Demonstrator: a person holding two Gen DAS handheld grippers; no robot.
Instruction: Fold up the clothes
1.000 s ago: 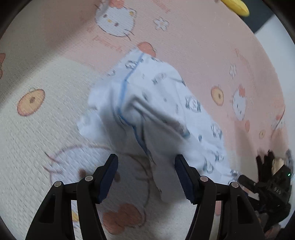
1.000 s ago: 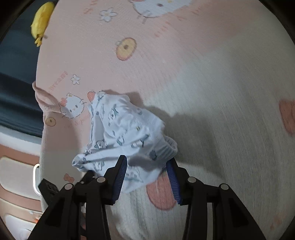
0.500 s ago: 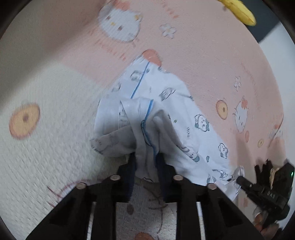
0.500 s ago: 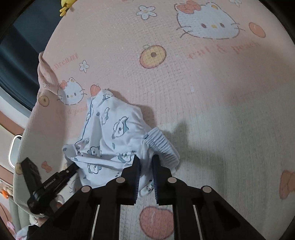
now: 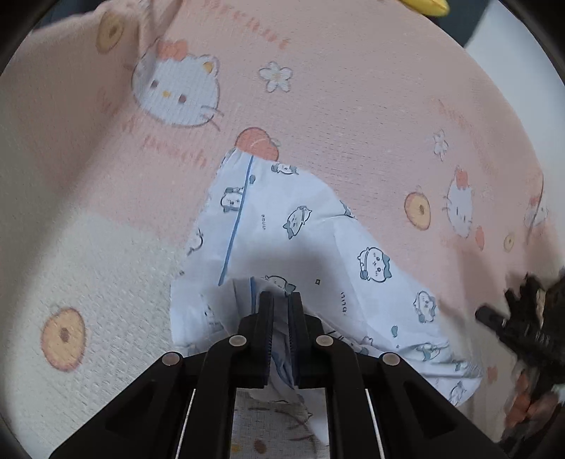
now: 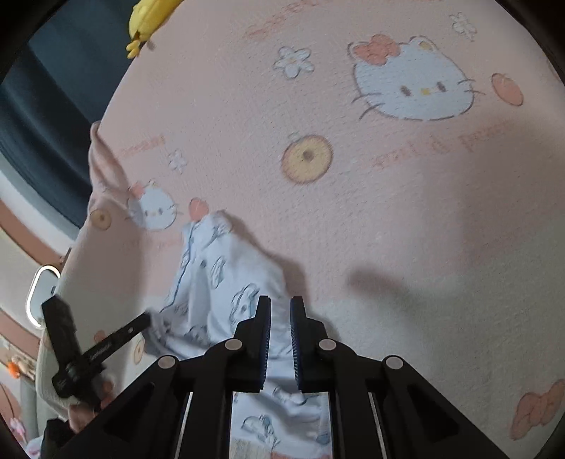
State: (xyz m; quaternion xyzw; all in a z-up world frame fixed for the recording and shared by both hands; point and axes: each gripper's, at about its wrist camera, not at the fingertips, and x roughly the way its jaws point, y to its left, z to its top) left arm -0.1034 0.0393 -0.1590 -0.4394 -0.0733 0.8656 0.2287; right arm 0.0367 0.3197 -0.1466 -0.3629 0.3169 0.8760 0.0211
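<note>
Cotton garment (image 5: 300,240) on pink blanket (image 5: 353,106) | left claw (image 5: 280,300) pinching near edge | right claw (image 6: 280,303) pinching other corner | cloth runs ahead of both, each equally near

A pale blue garment (image 5: 303,226) is showing small cartoon animals and blue piping; the blanket (image 5: 353,106) is showing pink and cream with white cats.

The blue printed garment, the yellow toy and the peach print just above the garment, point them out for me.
blue printed garment (image 5: 303,226): left wrist view, flat middle panel.
yellow toy (image 6: 150,17): right wrist view, its body at the top edge.
peach print (image 5: 256,144): left wrist view, centre of the fruit.
</note>
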